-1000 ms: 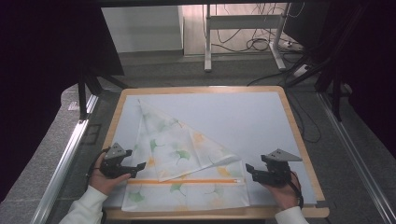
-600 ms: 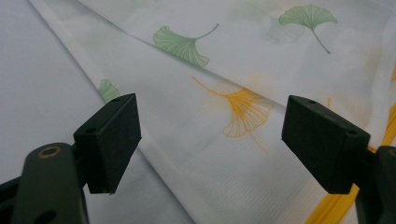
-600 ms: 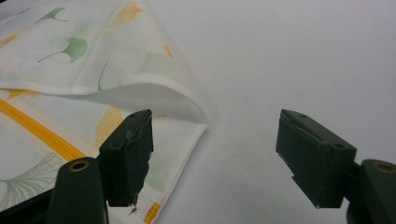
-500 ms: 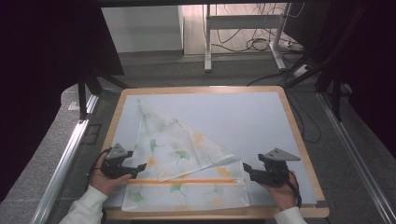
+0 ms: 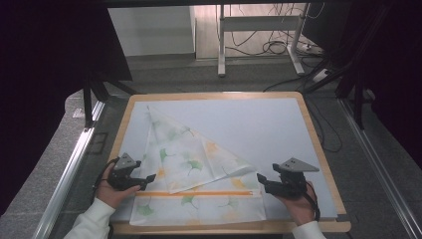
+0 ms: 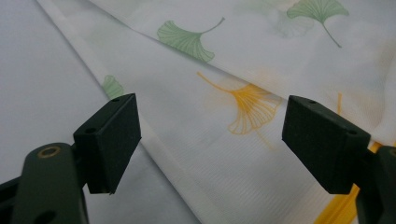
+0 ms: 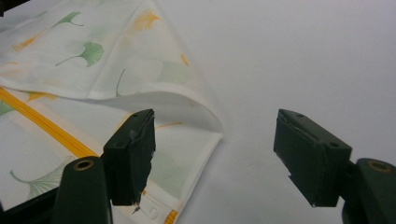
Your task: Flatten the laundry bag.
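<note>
Cloth: thin white ginkgo-print fabric with orange stripe (image 5: 191, 172), bench (image 5: 278, 124) at 7 o'clock.
Done: one corner folded diagonally.
Left: remaining folds.
Left claw (image 6: 210, 140): wide, empty.
Right claw (image 7: 217, 156): wide, empty.

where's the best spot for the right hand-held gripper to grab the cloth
Probably the folded-over corner of the cloth, coming from the right hand-held gripper's side with open jaws. That flap curls up off the lower layer there, leaving a raised edge to pinch.
</note>
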A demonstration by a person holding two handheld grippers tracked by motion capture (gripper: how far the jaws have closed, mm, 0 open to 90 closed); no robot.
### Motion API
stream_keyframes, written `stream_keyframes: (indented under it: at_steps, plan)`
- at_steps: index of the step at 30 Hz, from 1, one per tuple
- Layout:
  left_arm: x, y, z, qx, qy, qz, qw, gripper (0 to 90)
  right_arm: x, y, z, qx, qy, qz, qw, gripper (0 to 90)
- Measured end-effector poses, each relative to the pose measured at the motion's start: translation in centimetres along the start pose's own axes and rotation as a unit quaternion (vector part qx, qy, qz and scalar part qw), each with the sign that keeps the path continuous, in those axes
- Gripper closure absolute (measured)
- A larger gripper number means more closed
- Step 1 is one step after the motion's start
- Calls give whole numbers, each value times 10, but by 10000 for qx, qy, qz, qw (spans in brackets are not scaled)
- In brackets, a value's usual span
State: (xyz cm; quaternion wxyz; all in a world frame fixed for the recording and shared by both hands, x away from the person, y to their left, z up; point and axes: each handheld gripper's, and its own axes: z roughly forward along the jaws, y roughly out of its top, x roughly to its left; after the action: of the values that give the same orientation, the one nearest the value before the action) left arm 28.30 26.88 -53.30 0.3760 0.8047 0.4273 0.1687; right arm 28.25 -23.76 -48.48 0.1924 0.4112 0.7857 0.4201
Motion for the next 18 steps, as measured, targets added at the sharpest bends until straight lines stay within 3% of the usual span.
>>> stream_keyframes:
  at_steps: [12, 18]
  plan:
    - [0, 0, 2, 69, 17, 15, 10000, 192, 5, 5, -2, -7, 115, 10, 9999, 345]
    - [-1, 0, 3, 105, 16, 48, 9999, 192, 16, 15, -3, -5, 232, -134, 9996, 377]
